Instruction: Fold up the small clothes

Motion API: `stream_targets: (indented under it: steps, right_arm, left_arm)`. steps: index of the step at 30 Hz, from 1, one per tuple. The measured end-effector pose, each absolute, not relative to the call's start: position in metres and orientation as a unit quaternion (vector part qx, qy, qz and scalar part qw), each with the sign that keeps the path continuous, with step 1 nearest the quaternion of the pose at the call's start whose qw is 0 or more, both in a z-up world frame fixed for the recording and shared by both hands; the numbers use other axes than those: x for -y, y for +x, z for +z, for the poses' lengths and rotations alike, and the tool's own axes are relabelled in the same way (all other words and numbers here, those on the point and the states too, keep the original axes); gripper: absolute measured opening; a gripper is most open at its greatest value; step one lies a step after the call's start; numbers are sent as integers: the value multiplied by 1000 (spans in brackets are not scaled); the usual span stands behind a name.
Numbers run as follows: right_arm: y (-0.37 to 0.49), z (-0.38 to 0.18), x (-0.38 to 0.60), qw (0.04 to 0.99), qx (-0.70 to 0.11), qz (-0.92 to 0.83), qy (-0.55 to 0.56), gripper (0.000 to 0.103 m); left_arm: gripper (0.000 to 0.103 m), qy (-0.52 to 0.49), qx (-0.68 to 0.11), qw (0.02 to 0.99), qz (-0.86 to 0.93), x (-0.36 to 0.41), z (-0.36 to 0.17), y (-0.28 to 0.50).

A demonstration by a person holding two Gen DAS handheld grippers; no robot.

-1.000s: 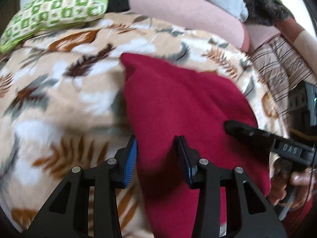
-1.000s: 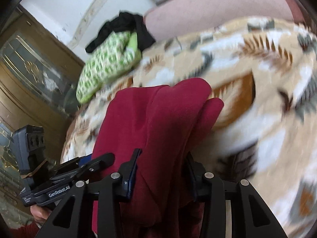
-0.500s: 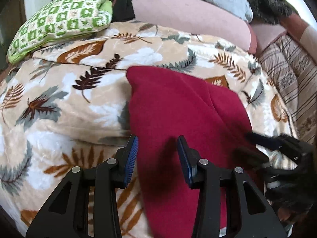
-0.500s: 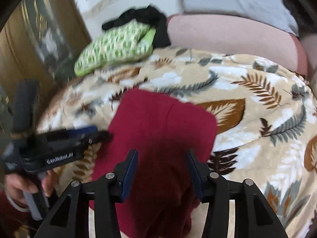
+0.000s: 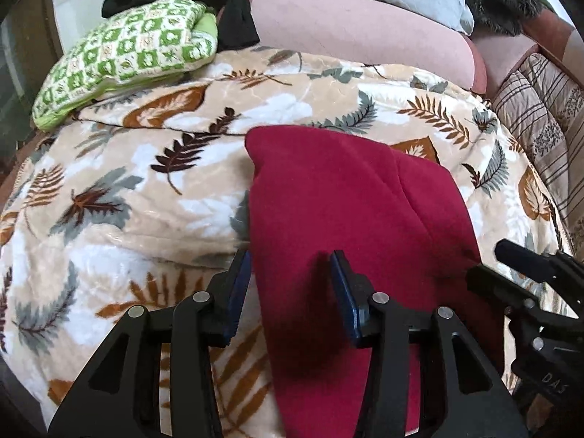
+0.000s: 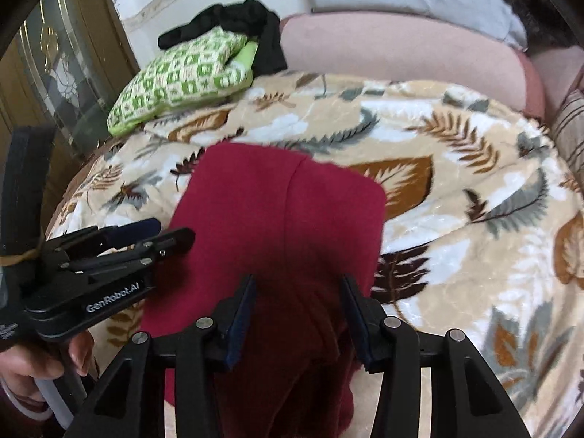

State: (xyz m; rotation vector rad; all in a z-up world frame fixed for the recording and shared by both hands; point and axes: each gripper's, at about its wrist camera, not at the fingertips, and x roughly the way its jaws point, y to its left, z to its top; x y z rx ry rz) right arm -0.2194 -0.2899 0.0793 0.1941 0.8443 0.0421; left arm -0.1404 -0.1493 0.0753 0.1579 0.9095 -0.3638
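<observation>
Both black two-finger grippers hang over the near end of the dark red fleece garment [image 5: 350,197]: the left gripper [image 5: 290,266], jaws just eased wider, straddles its left edge without pinching, and the right gripper [image 6: 297,286] stands parted above the cloth, gripping nothing. The garment lies flat on the beige leaf-print plush blanket [image 5: 146,197]. Beyond sit a green-and-white checked cushion [image 5: 127,54], a black crumpled cloth [image 5: 219,3] and a pink bolster [image 5: 357,25].

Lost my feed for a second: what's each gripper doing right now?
Left gripper: open, holding nothing, above the red garment.
Right gripper: open, holding nothing, over the same garment.
</observation>
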Motion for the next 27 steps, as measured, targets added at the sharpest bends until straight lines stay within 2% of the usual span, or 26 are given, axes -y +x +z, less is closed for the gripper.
stream_targets:
  steps: [11,27]
  right_arm:
    - [-239,95,289,908,-399,-17,127,48]
    - [-246,100,279,908,-400,-28,119,49]
  left_arm:
    - [44,69,-416,892,-161,136,98,-173]
    - [44,67,-408,899,-145,124,107,-185]
